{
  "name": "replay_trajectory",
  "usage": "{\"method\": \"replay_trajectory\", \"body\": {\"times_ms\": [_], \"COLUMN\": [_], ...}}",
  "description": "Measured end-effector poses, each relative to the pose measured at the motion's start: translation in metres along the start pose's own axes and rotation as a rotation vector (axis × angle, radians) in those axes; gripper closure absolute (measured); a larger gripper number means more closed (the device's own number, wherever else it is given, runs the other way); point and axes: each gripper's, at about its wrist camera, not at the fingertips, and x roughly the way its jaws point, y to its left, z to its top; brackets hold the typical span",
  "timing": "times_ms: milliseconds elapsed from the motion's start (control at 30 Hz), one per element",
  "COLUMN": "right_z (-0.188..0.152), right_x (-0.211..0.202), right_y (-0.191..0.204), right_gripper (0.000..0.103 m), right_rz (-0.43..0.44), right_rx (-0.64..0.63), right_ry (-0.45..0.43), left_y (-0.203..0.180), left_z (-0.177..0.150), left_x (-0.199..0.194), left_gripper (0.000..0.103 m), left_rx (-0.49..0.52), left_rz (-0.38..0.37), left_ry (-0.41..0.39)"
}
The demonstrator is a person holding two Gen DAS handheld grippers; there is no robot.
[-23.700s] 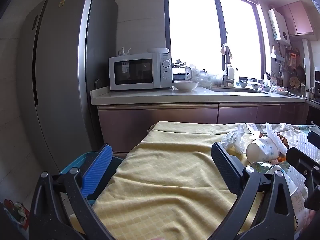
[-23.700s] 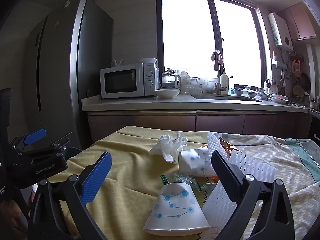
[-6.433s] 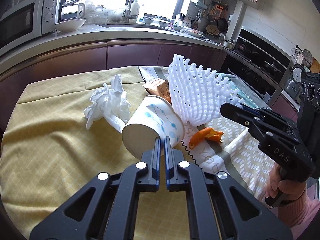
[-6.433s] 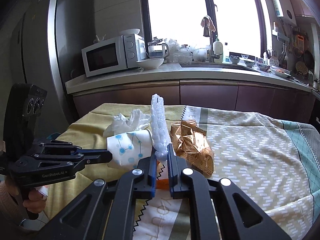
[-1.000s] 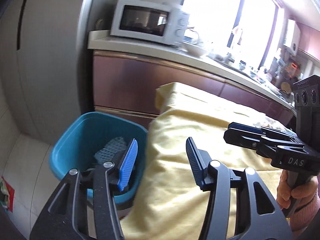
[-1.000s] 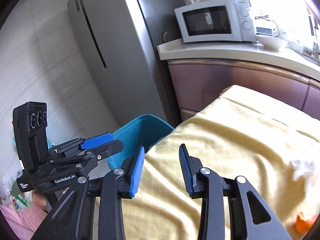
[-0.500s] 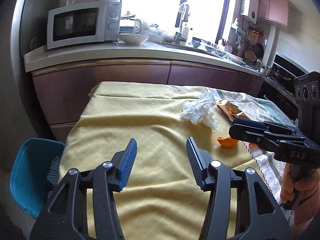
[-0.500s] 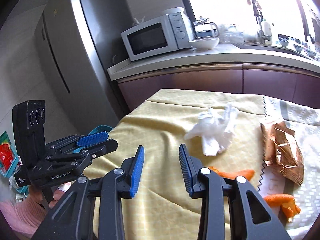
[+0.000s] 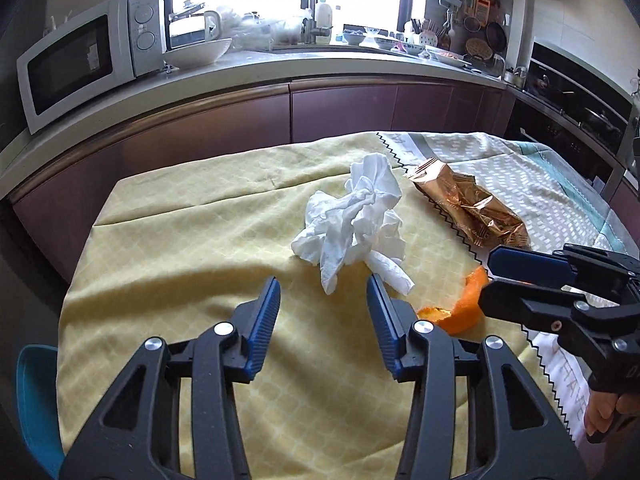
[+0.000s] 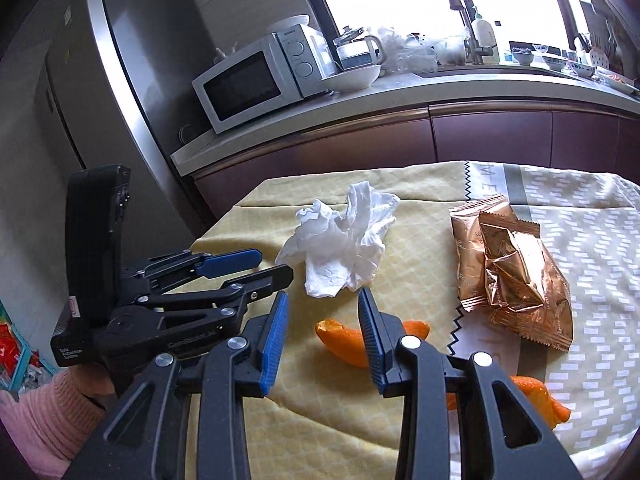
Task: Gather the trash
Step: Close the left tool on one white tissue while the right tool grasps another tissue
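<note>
Kitchen setting: a cloth-covered table point(image 9: 168, 248) stood before a counter carrying a microwave point(image 9: 76, 60) and a bowl point(image 9: 198, 51). Remaining trash on the cloth comprised a crumpled tissue point(image 9: 352, 216), a copper-foil wrapper point(image 9: 468, 204) and orange peel point(image 9: 460, 304); the rim of a blue bin point(image 9: 34, 400) showed at the table's left edge. The left gripper point(image 9: 323, 298) pointed at the tissue, which lay just beyond its tips; its jaws had just been closing somewhat yet stood apart with nothing between them. The right gripper point(image 10: 323, 312) also stood apart and empty, with peel point(image 10: 344, 340) on the cloth behind its gap and the tissue point(image 10: 340, 248) just past its tips. The step in hand appeared to be the approach for another pick. The next move probably called for advancing either gripper until its pads straddled a piece, then clamping on it. Legible writing: "Galanz" on the microwave, "GenRoboAI" on the left gripper point(image 10: 256, 270), and large pale letters on the cloth, too partial to read.
</note>
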Motion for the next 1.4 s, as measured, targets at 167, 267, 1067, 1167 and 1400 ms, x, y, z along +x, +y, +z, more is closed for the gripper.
{"method": "replay_trajectory", "body": {"times_ms": [167,267,1067,1167,1400], "right_z": [0.003,0.006,0.034,0.038,0.034], "right_x": [0.008,0.014,0.068,0.078,0.093], "right_y": [0.002,0.006,0.004,0.002,-0.004], "right_gripper": [0.069,0.069,0.056,0.056,0.070], "right_rz": [0.006,0.008,-0.067,-0.074,-0.089], "right_rx": [-0.016,-0.031,0.014,0.029,0.058], "right_ry": [0.013,0.018,0.097,0.117,0.155], "left_y": [0.004,0.009,0.068,0.074,0.087], "left_z": [0.006,0.005,-0.048,-0.054,-0.066], "left_x": [0.015,0.009,-0.079,-0.085,-0.096], "left_gripper": [0.100,0.100,0.101,0.101,0.101], "left_rx": [-0.029,-0.042,-0.196,-0.212,-0.244], "left_rz": [-0.019,-0.011,0.000,0.002,0.012], "left_ry": [0.023,0.002,-0.083,-0.089,-0.097]}}
